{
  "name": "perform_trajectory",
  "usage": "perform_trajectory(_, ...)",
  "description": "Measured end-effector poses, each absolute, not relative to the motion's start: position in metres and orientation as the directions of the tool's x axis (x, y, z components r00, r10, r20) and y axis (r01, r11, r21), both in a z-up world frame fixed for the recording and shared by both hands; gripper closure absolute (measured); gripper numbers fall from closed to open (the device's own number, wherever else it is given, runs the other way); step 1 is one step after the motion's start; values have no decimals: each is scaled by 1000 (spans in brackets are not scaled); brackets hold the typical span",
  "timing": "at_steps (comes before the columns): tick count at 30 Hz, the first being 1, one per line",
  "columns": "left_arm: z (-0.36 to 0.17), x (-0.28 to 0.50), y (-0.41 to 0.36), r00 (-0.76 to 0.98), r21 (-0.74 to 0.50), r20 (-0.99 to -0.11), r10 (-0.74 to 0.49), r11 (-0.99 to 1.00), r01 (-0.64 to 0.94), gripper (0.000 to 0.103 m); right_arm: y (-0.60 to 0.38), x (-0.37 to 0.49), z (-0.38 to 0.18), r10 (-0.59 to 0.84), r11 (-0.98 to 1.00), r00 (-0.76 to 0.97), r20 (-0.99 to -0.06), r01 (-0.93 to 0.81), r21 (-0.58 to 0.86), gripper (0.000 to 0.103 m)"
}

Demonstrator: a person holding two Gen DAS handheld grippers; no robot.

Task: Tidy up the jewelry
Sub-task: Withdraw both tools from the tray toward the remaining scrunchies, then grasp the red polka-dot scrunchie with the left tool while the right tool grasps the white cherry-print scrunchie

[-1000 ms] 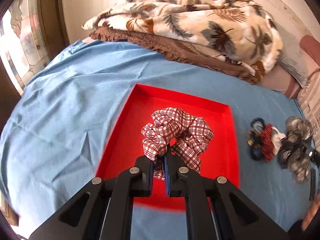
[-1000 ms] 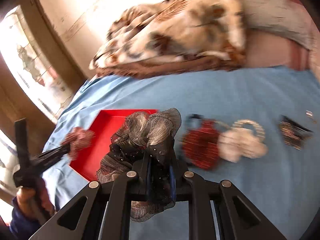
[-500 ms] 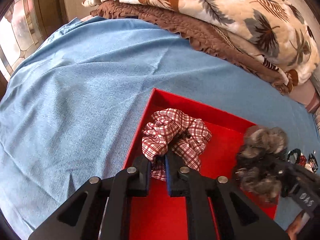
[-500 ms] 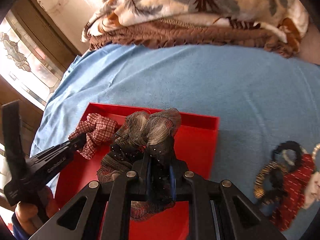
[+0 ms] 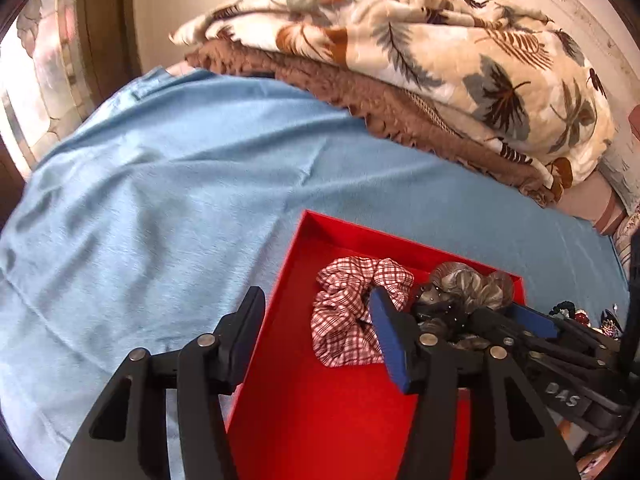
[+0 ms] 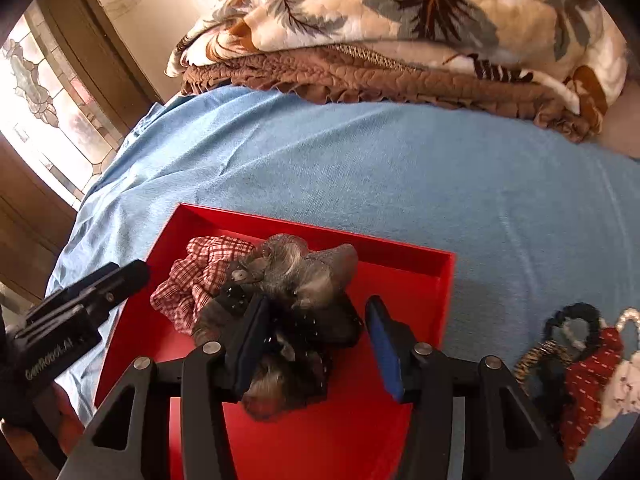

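Red tray — two scrunchies inside

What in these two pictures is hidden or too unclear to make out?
- Dark scrunchie: in the right wrist view its near part lies behind the right tongs.
- Pile of hair ties: cut off by the right edge in the right wrist view, so no count; tiny in the left wrist view.
- Red tray: near edge hidden by the left tongs in the left wrist view.

In the lower frame, two scrunchies crowd my red tray's far half; its near floor is bare. Folded blankets block the upper frame.
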State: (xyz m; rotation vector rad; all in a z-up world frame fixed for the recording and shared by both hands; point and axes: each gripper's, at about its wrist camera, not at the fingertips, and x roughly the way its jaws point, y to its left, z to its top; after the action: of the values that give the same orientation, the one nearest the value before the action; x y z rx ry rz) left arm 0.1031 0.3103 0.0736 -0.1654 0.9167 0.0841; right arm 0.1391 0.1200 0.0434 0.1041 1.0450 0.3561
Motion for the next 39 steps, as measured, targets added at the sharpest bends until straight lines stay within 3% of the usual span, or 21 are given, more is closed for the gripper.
perform_trajectory(8,101,50,294,648,-49,-760,59,988,-148,43,56,75,79,342,937,482,-807,-238,255,41)
perform_trajectory(17,105,12,214,623,-65,-781,-46,998,-7,42,-95,-22,77,203,976,530,-823,-41,214,37)
perform_trajectory(25,98,17,122,568,-106,-808,-156,987,119,42,-186,-50,69,100,971,557,-825,125,202,37)
perform_trajectory(39,36,90,19,458,-141,-856,-242,960,243,47,-197,34,44,356,852,582,-731,120,510,37)
